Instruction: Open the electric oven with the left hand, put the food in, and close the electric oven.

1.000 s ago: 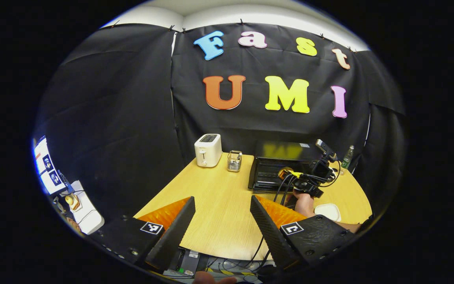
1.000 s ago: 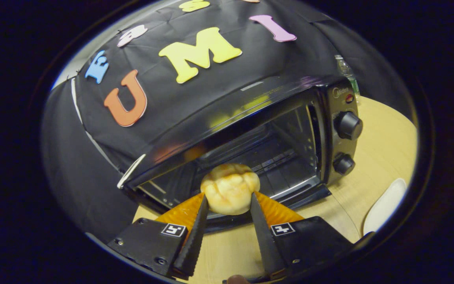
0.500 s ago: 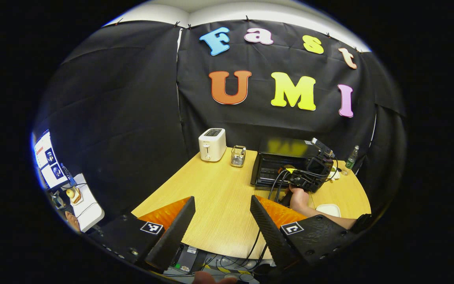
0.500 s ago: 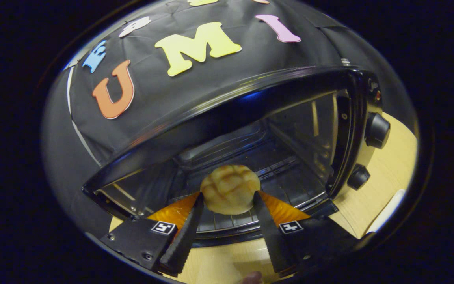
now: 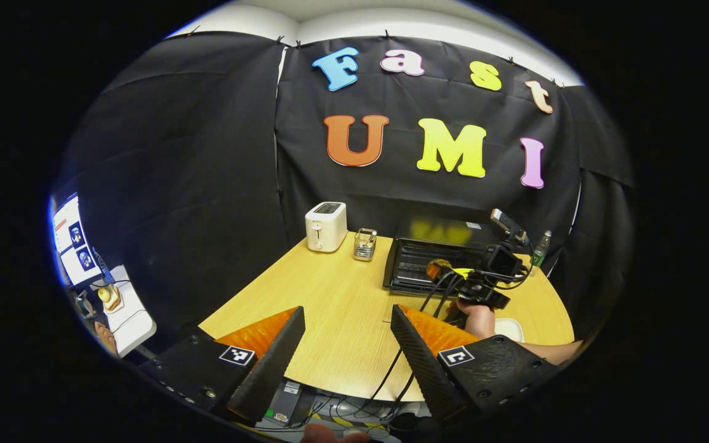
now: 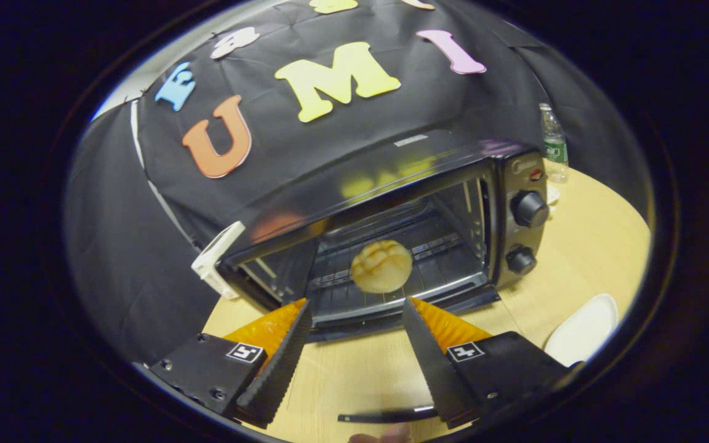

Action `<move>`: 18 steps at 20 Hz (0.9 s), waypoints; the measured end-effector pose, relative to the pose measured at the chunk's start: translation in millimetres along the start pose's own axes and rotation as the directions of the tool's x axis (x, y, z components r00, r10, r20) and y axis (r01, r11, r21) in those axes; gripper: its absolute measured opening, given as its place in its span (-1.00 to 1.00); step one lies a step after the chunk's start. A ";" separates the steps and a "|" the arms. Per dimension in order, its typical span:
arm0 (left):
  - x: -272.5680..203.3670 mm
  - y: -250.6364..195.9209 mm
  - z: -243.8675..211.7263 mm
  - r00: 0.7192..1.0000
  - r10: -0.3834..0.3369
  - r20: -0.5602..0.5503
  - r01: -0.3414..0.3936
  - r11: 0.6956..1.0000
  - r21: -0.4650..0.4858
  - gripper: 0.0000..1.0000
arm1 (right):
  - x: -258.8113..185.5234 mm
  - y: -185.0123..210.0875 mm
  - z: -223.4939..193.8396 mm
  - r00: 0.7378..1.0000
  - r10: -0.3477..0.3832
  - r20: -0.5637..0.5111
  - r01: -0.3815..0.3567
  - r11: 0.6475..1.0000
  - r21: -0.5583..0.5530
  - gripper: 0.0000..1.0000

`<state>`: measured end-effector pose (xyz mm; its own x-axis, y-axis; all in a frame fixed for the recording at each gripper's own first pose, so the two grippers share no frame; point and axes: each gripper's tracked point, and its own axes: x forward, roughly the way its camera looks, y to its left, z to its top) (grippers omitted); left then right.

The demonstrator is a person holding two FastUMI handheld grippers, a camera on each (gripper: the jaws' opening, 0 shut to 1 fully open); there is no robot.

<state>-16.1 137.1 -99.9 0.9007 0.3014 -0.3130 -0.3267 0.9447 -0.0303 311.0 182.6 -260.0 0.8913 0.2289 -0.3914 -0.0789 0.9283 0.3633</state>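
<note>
A golden bun sits on the wire rack inside the open electric oven, beyond the tips of the right gripper and apart from them. That gripper's fingers stand wide, nothing between them, hovering over the tabletop just before the oven's lowered door.

The right gripper view offers the close look: the oven's two knobs at the right of the cavity, a plastic bottle behind the oven, and a white plate near the table's edge.

The left gripper view takes in the wider booth. The left gripper hangs at the near edge of the tabletop, well apart from the oven, its fingers spread wide and empty. Farther off, a hand holds the right gripper in front of the oven. A white toaster and a small glass holder stand at the back of the table, left of the oven.
</note>
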 end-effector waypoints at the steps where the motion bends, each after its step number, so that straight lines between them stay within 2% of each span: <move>1: -1.7 0.6 -2.9 1.000 -0.009 0.003 0.009 1.000 -0.006 0.85 | -17.0 1.7 -1.7 1.000 0.012 -0.003 -0.012 0.999 -0.032 0.88; 5: -2.0 1.8 -21.5 0.999 -0.043 -0.014 0.043 0.999 -0.022 0.85 | -84.2 -9.2 -1.3 0.999 0.039 0.007 -0.038 0.990 -0.139 0.89; 10: 12.0 -9.0 -48.9 0.993 -0.103 -0.049 0.104 0.994 0.019 0.85 | -152.5 -28.5 -2.4 0.998 0.055 0.008 -0.051 0.967 -0.250 0.92; 18: 63.6 -79.1 -119.3 0.948 -0.267 -0.176 0.284 0.955 0.085 0.85 | -236.4 -94.5 7.0 0.999 -0.026 0.023 0.032 0.927 -0.374 0.94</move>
<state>32.9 66.1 -230.6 0.8900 0.0109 -0.4559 -0.0313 0.9988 -0.0372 110.9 38.7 -195.9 0.9031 0.1982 -0.3810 -0.2111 0.9774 0.0081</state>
